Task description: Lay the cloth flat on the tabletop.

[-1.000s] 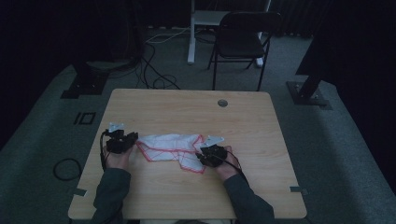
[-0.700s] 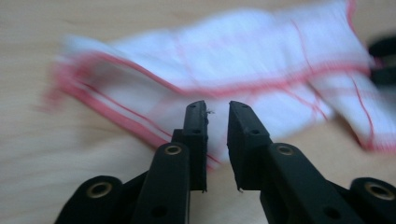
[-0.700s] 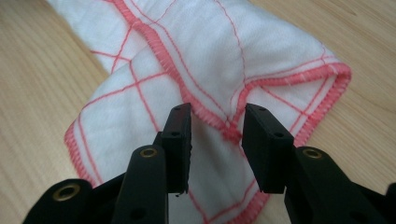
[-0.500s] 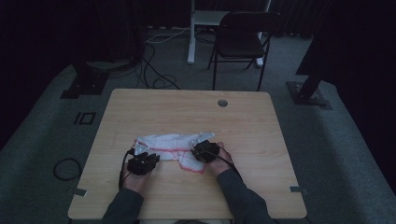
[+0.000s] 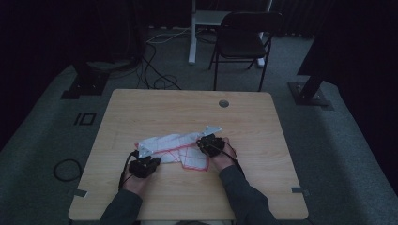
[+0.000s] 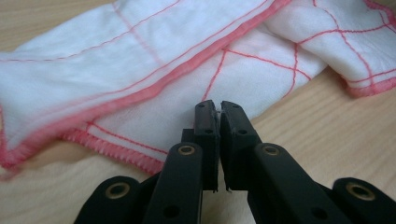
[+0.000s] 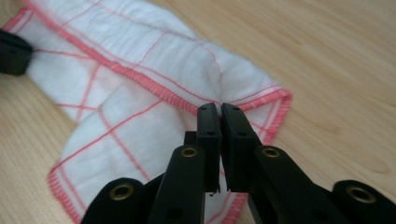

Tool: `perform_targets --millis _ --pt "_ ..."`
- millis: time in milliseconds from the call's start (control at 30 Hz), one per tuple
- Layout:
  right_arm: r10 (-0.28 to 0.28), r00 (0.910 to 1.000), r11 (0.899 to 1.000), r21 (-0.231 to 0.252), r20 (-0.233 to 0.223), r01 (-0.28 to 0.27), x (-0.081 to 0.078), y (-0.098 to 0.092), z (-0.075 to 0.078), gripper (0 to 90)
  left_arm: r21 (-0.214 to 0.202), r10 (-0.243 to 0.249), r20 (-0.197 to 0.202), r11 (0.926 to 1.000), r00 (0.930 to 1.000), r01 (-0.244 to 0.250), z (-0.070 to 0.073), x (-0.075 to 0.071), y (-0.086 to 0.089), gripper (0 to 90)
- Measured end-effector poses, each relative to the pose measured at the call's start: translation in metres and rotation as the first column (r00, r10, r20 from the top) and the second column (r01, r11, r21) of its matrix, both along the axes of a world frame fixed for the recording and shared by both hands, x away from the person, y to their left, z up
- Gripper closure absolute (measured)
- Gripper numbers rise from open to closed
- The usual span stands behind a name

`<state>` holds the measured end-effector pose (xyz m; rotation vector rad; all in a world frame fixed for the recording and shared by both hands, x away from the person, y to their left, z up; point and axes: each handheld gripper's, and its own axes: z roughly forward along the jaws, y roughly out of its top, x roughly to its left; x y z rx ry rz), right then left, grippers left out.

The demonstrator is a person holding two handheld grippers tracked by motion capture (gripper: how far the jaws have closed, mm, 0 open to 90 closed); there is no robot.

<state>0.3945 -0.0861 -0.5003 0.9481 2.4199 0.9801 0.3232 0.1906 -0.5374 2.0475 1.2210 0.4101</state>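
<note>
Both grippers sit at the near edge of our cloth (image 5: 174,149), a white one with red stitched lines and a red hem, lying crumpled and partly folded in the middle of the wooden table (image 5: 141,108). Our left gripper (image 6: 218,108) has just been closing, and in its own view the jaws stand pressed together with a thin bit of the white fabric pinched between their tips, at the cloth's lower edge near the red hem; from above this gripper (image 5: 151,161) lies at the cloth's left near corner. Our right gripper (image 7: 218,109) has also just been closing, and its jaws are clamped on a fold of the cloth (image 7: 140,74) where a red hemmed edge crosses, close to the corner that points to the right in its view; from above it (image 5: 206,142) rests at the cloth's right end. A dark chair (image 5: 244,33) stands on the floor well beyond the table.
</note>
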Motion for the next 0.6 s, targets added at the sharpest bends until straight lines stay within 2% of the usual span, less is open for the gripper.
perform_targets --millis 333,600 --pt "-0.052 0.9985 0.999 0.010 0.014 0.052 0.007 -0.013 0.010 87.8 0.049 -0.039 -0.016 0.9980 0.9991 0.039 0.003 -0.012 0.015 88.6" --pt "-0.077 0.9969 0.997 0.011 0.015 0.077 0.011 -0.022 0.014 88.0 0.074 -0.036 -0.043 0.9965 0.9985 0.039 0.007 -0.014 0.027 89.5"
